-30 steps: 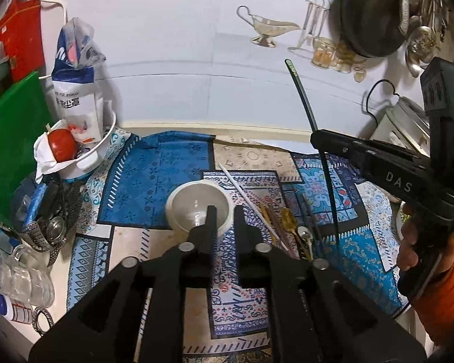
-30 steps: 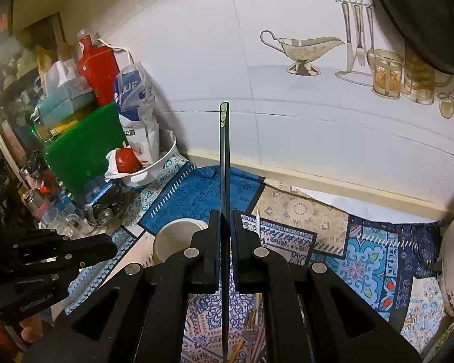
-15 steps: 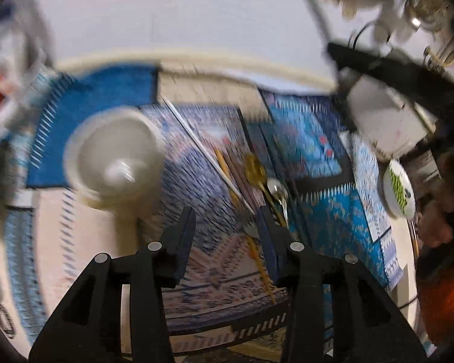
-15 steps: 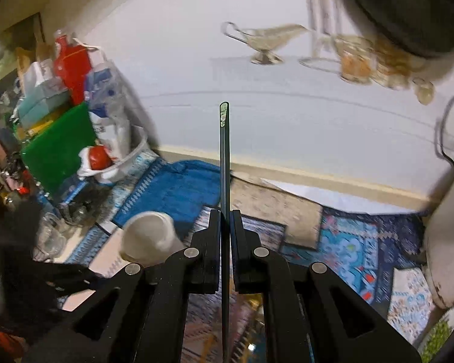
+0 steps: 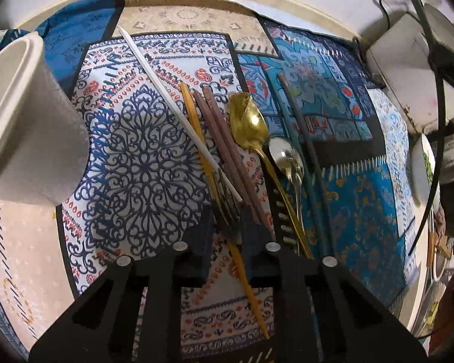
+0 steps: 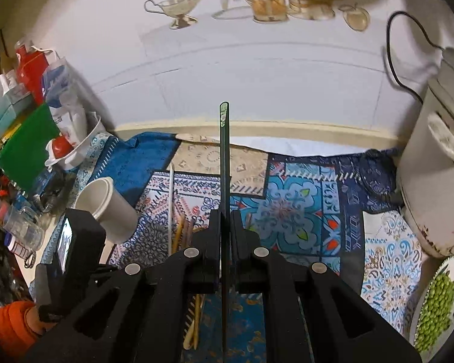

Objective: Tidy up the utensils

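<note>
**Friend:** What does the left wrist view show?

**Me:** My left hand-held gripper (image 5: 227, 227) points steeply down at a heap of utensils. They lie on a patterned cloth (image 5: 142, 151) spread over the tabletop. The jaws have just been closing and stand a narrow gap apart, astride a yellow chopstick (image 5: 196, 127). The pads do not seem to press it. A white chopstick (image 5: 172, 103) lies across the yellow one. Just beside them are two brown chopsticks (image 5: 224, 139), a gold spoon (image 5: 248, 121) and a silver spoon (image 5: 284, 154). A white cup (image 5: 30, 127) stands upright at the left, apart from the heap.

**Friend:** And the right wrist view?

**Me:** My right hand-held gripper (image 6: 224, 214) is clamped tight on a dark green chopstick (image 6: 223, 151). The stick juts straight ahead, above the cloth. The cup sits at the lower left, near the heap.

**Friend:** How would you do this pick well?

**Me:** I would close on the yellow chopstick alone and keep the brown pair outside the jaws. Then I would draw it out from under the white one before raising it, so that nothing scatters. My right hand should hold back, so the green stick does not sweep the heap. The cup looks like the likely home for both sticks.
</note>
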### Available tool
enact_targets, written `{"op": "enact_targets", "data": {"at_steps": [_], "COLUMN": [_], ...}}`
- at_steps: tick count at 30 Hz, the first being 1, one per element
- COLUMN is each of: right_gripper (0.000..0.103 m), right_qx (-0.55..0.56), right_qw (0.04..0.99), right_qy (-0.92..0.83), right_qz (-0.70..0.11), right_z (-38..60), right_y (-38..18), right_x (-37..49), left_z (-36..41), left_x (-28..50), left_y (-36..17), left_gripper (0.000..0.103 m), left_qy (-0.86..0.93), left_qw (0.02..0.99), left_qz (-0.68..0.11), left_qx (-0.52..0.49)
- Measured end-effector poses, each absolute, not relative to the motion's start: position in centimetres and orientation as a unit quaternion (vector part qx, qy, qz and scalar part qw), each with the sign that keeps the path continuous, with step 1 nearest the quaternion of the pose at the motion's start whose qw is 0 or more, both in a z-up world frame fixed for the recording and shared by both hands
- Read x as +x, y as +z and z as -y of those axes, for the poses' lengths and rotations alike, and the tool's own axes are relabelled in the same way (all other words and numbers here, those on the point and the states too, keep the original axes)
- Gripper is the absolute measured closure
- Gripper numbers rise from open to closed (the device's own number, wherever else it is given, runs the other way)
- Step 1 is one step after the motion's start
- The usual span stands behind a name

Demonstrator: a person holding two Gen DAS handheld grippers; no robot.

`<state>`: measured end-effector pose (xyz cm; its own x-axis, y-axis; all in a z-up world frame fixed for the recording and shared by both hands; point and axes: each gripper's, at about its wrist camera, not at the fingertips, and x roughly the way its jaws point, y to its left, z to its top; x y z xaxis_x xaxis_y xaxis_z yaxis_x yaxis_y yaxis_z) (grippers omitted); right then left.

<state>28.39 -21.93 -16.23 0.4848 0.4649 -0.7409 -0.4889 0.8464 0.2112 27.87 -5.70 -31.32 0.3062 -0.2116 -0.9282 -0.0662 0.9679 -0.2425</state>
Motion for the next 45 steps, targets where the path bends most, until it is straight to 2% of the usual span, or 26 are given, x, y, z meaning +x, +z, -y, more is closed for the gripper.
{"op": "enact_targets", "data": {"at_steps": [4,8,10,12,20,32,40,45], "right_gripper": [0.097,0.097,0.097,0.097,0.097,0.097,0.097,0.097], "right_qx": [-0.014,-0.016,-0.018,-0.020,-0.021,-0.020,-0.021,-0.020], "right_qw": [0.860,0.857,0.856,0.855,0.852,0.852,0.855,0.857], "right_qy": [0.280,0.286,0.290,0.293,0.306,0.316,0.317,0.308], "right_qz": [-0.427,-0.428,-0.428,-0.428,-0.425,-0.416,-0.410,-0.412], "right_z": [22.1,22.1,22.1,22.0,21.5,20.8,20.7,21.4], "right_y": [-16.5,-16.6,-16.7,-16.8,-16.7,-16.1,-15.5,-15.6], "right_x": [28.4,28.5,28.4,28.4,28.4,28.2,27.6,27.1], "left_z": [5.7,6.0,6.1,6.2,6.6,5.5,6.5,10.1], "left_x": [28.7,28.9,28.8,28.7,27.5,25.2,24.4,24.0], "left_y": [-31.6,-31.5,-30.8,-30.4,-28.7,-23.5,-24.3,-25.2], "left_gripper": [0.087,0.095,0.101,0.103,0.103,0.103,0.103,0.103], "left_qy": [-0.040,-0.039,-0.044,-0.042,-0.046,-0.042,-0.070,-0.099], "left_qw": [0.803,0.810,0.815,0.819,0.830,0.859,0.842,0.841], "left_qz": [-0.583,-0.575,-0.566,-0.563,-0.548,-0.502,-0.523,-0.529], "left_qx": [-0.120,-0.110,-0.113,-0.106,-0.092,-0.095,-0.111,-0.064]}}
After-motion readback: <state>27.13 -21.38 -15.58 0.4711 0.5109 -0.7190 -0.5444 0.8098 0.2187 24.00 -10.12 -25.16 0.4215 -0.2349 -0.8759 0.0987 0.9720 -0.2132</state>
